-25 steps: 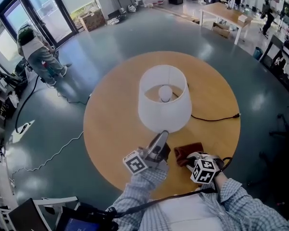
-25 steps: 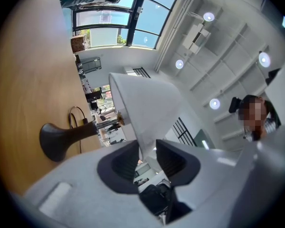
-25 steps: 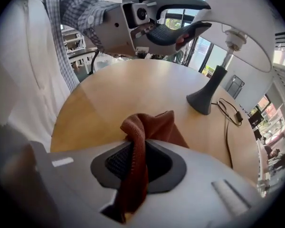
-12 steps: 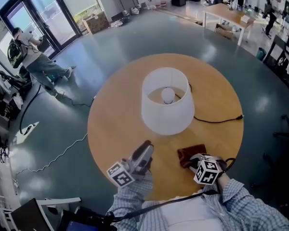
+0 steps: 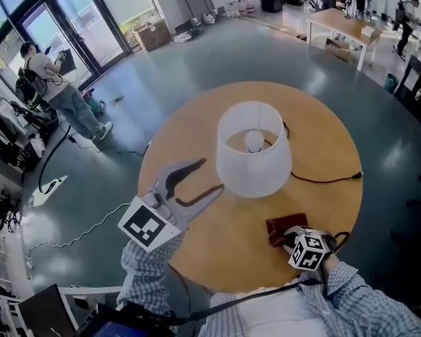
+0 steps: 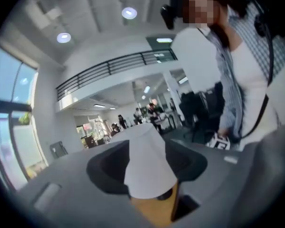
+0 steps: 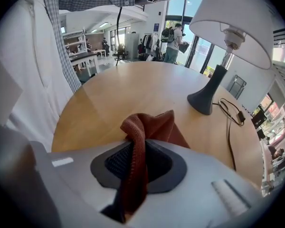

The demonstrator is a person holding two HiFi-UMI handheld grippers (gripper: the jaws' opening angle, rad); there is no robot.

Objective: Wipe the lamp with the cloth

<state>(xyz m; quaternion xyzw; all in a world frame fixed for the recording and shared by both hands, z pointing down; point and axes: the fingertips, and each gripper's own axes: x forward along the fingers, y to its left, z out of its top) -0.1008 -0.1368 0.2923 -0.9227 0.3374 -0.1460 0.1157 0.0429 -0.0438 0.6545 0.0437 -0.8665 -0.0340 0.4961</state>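
Observation:
The lamp has a white shade and a dark base, and stands mid-table on the round wooden table. My left gripper is lifted off the table just left of the shade; its jaws have just been opening and stand wide with nothing pressed between them. In the left gripper view the shade shows between the jaws. A reddish-brown cloth lies near the table's front edge. My right gripper is shut on a raised fold of the cloth.
A black cable runs from the lamp across the table's right side. A person stands by the glass doors at the far left, with cords on the floor. Another table stands far back right.
My left gripper has risen from the table beside the cloth, rolled over, and its jaws have spread wide near the shade. The right gripper has stayed on the cloth.

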